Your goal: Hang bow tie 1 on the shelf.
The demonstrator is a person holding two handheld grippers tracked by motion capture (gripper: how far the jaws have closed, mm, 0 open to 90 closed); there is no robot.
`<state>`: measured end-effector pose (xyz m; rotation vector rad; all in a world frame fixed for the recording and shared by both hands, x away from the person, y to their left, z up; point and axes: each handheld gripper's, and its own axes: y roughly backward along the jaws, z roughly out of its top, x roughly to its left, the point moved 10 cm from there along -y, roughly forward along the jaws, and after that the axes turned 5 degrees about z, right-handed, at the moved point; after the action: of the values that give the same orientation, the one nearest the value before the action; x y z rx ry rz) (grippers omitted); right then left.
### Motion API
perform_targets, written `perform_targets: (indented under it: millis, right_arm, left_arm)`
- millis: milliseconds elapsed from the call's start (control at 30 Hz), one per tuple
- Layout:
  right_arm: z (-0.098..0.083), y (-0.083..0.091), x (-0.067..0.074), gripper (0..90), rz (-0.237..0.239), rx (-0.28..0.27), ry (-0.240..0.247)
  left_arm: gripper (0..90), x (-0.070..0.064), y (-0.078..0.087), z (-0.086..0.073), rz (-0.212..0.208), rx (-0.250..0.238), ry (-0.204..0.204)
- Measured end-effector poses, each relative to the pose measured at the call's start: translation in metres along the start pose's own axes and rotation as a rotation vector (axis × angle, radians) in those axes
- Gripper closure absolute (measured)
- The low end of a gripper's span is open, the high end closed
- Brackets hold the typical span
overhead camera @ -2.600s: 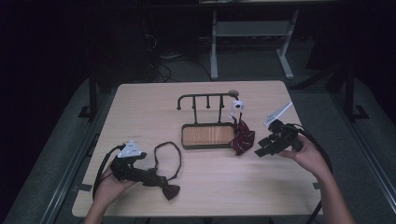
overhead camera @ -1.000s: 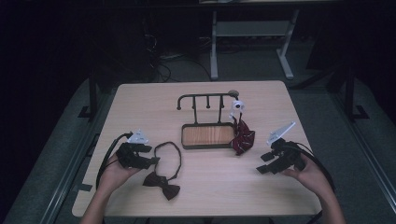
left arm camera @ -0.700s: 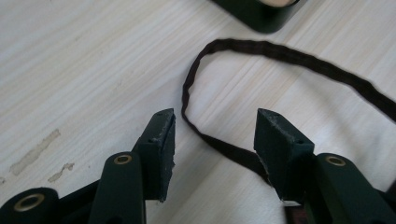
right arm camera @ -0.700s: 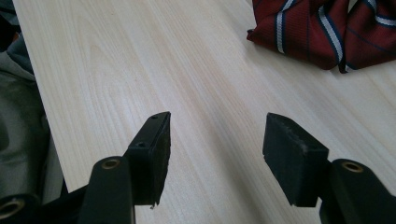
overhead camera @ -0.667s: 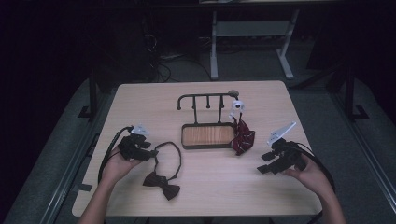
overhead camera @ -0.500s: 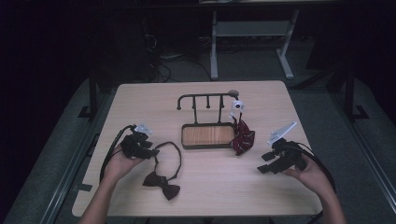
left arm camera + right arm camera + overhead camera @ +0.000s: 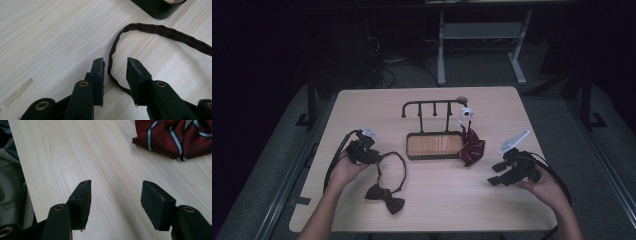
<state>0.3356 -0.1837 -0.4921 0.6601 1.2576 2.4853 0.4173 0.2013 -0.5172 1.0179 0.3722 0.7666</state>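
Left gripper view: jaws of left gripper [image 7: 115, 66] just closing around strap [image 7: 111, 56] of bow tie [image 7: 385, 197] on table [image 7: 362, 107], not yet pinching; lifting onto rack [image 7: 432, 105] left.

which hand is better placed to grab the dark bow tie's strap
Left. The left gripper already straddles the strap of the dark bow tie, its jaws having just been closing without yet pinching it. The right gripper sits open by the striped bow tie.

Strap [image 7: 140, 27] runs off frame right of left tongs [image 7: 115, 65]; striped tie [image 7: 172, 137] cropped beyond right tongs [image 7: 115, 192].
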Motion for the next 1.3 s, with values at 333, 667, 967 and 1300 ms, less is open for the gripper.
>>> perform_targets:
  millis: [333,667,967,1300]
  right_arm:
    - [0.001,0.002,0.001,41.1,-0.004,-0.004,0.007]
    - [0.003,0.004,0.002,41.1,0.002,-0.019,0.014]
    - [0.003,0.003,0.003,41.1,0.003,-0.019,0.016]
    - [0.003,0.002,0.003,41.0,0.006,-0.016,0.015]
  left_arm:
    - [75.2,0.000,-0.010,-0.003,0.008,0.044,-0.010]
    - [85.2,0.001,-0.014,-0.005,0.012,0.080,-0.026]
    - [89.7,0.000,-0.007,-0.004,-0.017,0.068,-0.030]
    - [89.8,-0.003,0.014,0.002,-0.057,0.020,-0.036]
